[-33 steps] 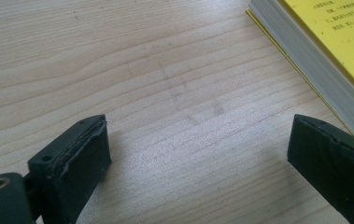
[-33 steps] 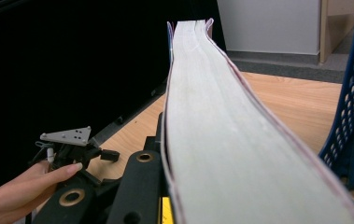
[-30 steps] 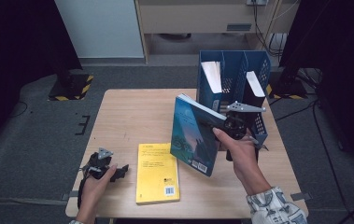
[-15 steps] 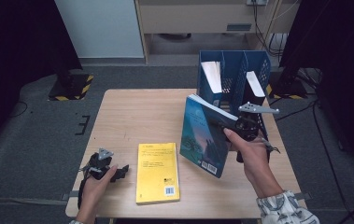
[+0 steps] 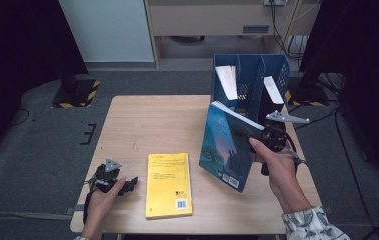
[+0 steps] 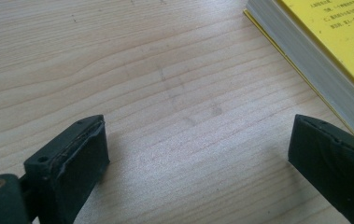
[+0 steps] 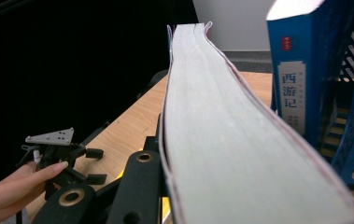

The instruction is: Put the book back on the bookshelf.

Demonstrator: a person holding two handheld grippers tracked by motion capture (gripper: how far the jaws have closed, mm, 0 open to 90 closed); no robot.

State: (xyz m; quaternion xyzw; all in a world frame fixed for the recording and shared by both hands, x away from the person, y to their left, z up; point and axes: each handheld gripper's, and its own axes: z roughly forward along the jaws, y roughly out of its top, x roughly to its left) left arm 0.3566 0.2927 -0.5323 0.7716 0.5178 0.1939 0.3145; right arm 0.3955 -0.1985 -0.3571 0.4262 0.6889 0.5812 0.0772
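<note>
We see the right gripper (image 5: 259,135) clamped on a thick blue paperback (image 5: 225,150), its jaws closed tight on the book's thickness near the upper edge. The book is lifted off the desk (image 5: 147,120) and stands roughly upright, tilted, with its illustrated cover facing the person's left and its barcode corner lowest, above the desk's right half. Its long axis runs from that low near corner up and away toward the blue file rack (image 5: 249,82) at the desk's far right edge. In the right gripper view the white page block (image 7: 221,140) stretches straight away from the camera, with the black jaws pressing on either side of it at the bottom. Just beside it on the right stands a blue book with a Chinese title on its spine (image 7: 291,88), upright in a compartment of the rack.

The left gripper (image 5: 127,183) rests low at the near left corner of the desk in the person's left hand (image 5: 106,197). In the left gripper view its jaws stand wide apart with nothing but bare wood between them. The yellow book (image 5: 168,184) lies flat on the desk just beside that gripper, its long axis running from the near edge toward the far edge, and its page edge (image 6: 305,56) shows at the upper right of the left gripper view.
</note>
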